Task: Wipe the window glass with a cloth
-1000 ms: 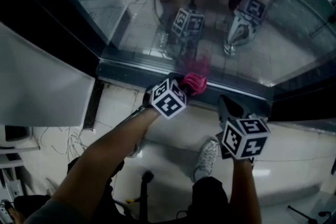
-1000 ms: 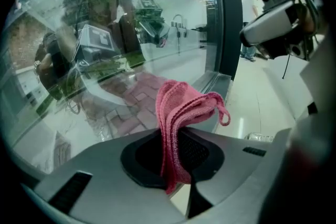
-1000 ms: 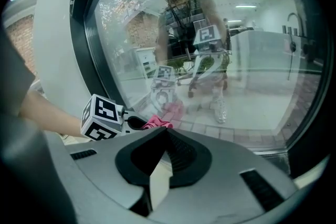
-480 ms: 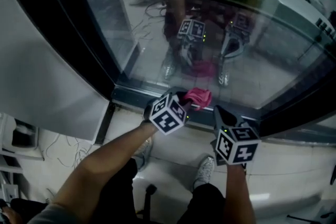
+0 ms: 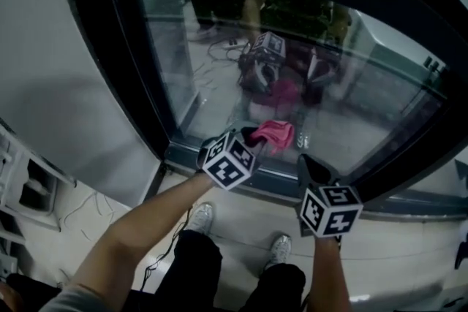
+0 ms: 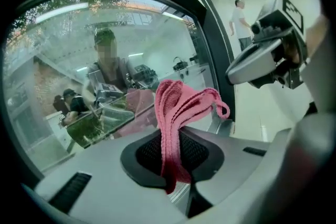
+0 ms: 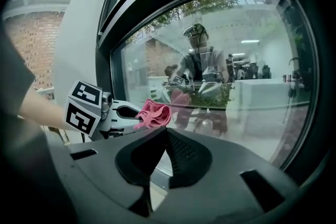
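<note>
Left tongs (image 6: 170, 157) are clamped on a pink cloth (image 6: 181, 107), gripping it near its lower end, so the bunched folds stand out past the tips and point at the window glass (image 5: 219, 62). That glass lies straight ahead of these tongs, and the cloth's free end is close to the pane, low down; whether it already touches cannot be told. Right tongs (image 7: 165, 157) are pressed together with nothing between them and hang to the right of the left pair, farther back from the pane. The left hand is therefore the nearer one, and by my reading the one to do the wiping. The dark bottom rail (image 5: 175, 153) of the frame runs just under the left tongs and the upright post (image 5: 139, 84) stands near on their left. Open pane stretches upward and off to the right, which looks like the free direction for a stroke.
</note>
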The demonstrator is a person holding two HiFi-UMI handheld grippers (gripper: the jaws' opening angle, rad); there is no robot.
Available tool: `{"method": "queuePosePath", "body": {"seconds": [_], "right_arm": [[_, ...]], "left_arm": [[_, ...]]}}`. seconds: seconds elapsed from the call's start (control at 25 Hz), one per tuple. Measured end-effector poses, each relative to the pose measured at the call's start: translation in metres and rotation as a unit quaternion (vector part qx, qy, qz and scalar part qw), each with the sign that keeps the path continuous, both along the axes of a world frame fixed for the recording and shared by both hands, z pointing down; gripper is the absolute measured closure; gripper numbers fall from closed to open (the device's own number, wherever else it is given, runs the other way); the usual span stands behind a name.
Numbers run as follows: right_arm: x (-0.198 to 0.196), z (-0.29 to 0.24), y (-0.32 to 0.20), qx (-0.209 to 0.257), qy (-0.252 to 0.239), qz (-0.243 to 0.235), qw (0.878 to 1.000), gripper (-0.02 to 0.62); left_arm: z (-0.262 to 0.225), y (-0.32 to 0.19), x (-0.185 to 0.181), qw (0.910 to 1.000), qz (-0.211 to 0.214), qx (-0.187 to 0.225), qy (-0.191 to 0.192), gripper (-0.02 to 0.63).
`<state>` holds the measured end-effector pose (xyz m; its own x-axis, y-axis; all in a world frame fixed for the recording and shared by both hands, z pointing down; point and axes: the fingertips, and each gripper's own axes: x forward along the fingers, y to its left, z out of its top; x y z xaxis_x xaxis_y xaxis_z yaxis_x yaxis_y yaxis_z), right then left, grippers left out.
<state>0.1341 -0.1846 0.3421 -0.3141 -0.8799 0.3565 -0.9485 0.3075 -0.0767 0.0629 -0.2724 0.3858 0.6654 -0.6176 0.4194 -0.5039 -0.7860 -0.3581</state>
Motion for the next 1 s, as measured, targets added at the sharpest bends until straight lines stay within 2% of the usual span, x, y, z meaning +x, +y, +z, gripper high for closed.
{"method": "queuePosePath", "body": {"seconds": [0.48, 0.84, 1.0], "right_arm": [[-0.015, -0.092, 0.027, 0.064, 0.026, -0.008, 0.998, 0.595], [-0.036, -0.130, 0.033, 0.100, 0.032, -0.012, 0.994, 0.595], [-0.047, -0.137, 0.031, 0.105, 0.030, -0.018, 0.994, 0.595]], "left_arm": [[-0.159, 0.004, -0.022, 0.9930, -0.019, 0.103, 0.055, 0.549], [-0.259, -0.007, -0.053, 0.9803, -0.036, 0.184, 0.062, 0.549], [-0.289, -0.013, -0.064, 0.9750, -0.044, 0.210, 0.059, 0.549]]}}
